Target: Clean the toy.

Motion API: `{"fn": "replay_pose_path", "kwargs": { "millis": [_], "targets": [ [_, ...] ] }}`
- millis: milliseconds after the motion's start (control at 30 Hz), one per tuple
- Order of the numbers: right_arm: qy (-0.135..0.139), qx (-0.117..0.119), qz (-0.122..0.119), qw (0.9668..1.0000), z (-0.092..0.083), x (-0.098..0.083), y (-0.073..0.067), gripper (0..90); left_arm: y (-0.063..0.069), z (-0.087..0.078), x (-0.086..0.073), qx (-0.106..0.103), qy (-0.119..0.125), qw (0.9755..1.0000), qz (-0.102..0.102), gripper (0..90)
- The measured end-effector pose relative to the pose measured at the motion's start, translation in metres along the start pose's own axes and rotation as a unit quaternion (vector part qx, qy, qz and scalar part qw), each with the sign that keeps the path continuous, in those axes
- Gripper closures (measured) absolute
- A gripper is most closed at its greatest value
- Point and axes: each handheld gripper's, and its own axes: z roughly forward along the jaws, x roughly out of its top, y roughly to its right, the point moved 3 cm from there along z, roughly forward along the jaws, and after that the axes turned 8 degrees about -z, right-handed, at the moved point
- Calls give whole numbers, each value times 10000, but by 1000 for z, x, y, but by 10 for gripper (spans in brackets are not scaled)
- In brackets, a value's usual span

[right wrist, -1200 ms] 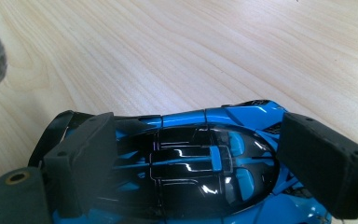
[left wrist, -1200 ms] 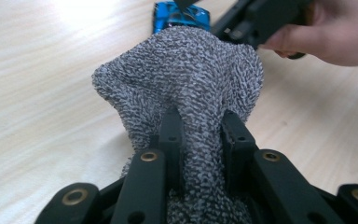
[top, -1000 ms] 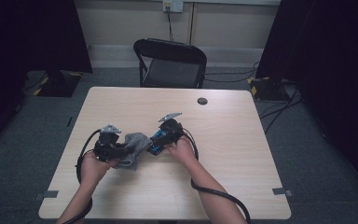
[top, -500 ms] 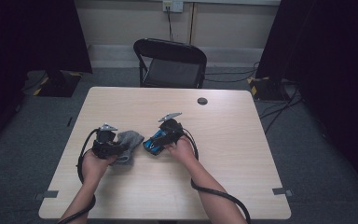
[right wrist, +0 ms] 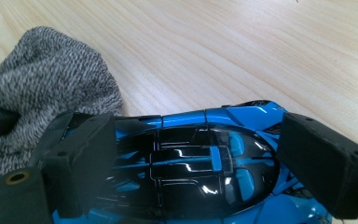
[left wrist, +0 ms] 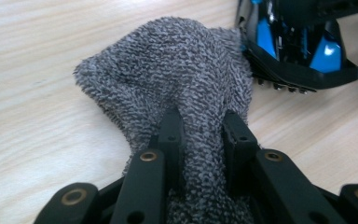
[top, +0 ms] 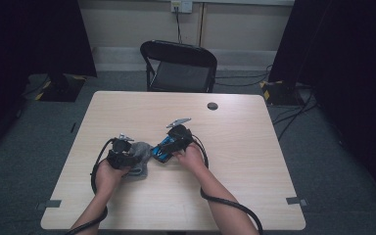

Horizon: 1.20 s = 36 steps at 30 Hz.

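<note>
A grey terry cloth (left wrist: 177, 70) lies bunched on the wooden table (top: 254, 147), and my left gripper (left wrist: 200, 121) is shut on a fold of it. In the high view the cloth (top: 141, 152) sits left of centre, with the left gripper (top: 127, 155) at its left. A blue and black toy car (right wrist: 191, 158) is held across its body by my right gripper (right wrist: 196, 140), both pads pressing its sides. The car (top: 162, 151) rests just right of the cloth, its edge touching the fabric (right wrist: 42, 79). The right gripper (top: 171, 144) reaches in from the right.
A small dark round disc (top: 212, 105) lies near the table's far edge. A black folding chair (top: 181, 63) stands behind the table. Tape strips (top: 297, 200) mark the near corners. Cables trail from both grippers across the tabletop.
The left gripper has sunk a little toward the table with the cloth in its jaws. The right gripper and the car have kept still.
</note>
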Motion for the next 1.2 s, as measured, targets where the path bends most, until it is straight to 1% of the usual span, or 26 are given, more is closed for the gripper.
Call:
{"fn": "replay_pose_path", "kwargs": {
  "millis": [67,100,200,300,333,433,567,633,833,1000,1200],
  "targets": [
    [0,3,2,10000,0,0,0,116,3,0,0,-29,-40,10000,47,733],
    [3,0,0,10000,0,0,0,116,4,0,0,-64,-39,10000,25,733],
    [14,6,8,10000,0,0,0,116,8,1,-1,-106,-62,9999,62,734],
    [13,4,10,10000,0,0,0,116,13,2,-2,-202,-57,9998,50,734],
    [10,2,-2,10000,0,0,0,116,15,2,-2,-195,-73,9997,90,735],
    [3,7,-2,10000,0,0,0,116,20,3,-3,-231,-84,9997,97,735],
    [1,4,-1,10000,0,0,0,116,22,3,-4,-278,-103,9995,77,736],
    [-4,6,-3,10000,0,0,0,116,25,2,-6,-345,-116,9993,46,736],
    [-1,8,-3,10000,0,0,0,116,31,-1,-10,-484,-205,9986,115,737],
    [-8,11,-2,10000,0,0,0,116,34,-2,-14,-569,-236,9980,109,737],
    [-3,13,-4,10000,0,0,0,116,40,-3,-18,-646,-315,9972,218,737]
  ]
}}
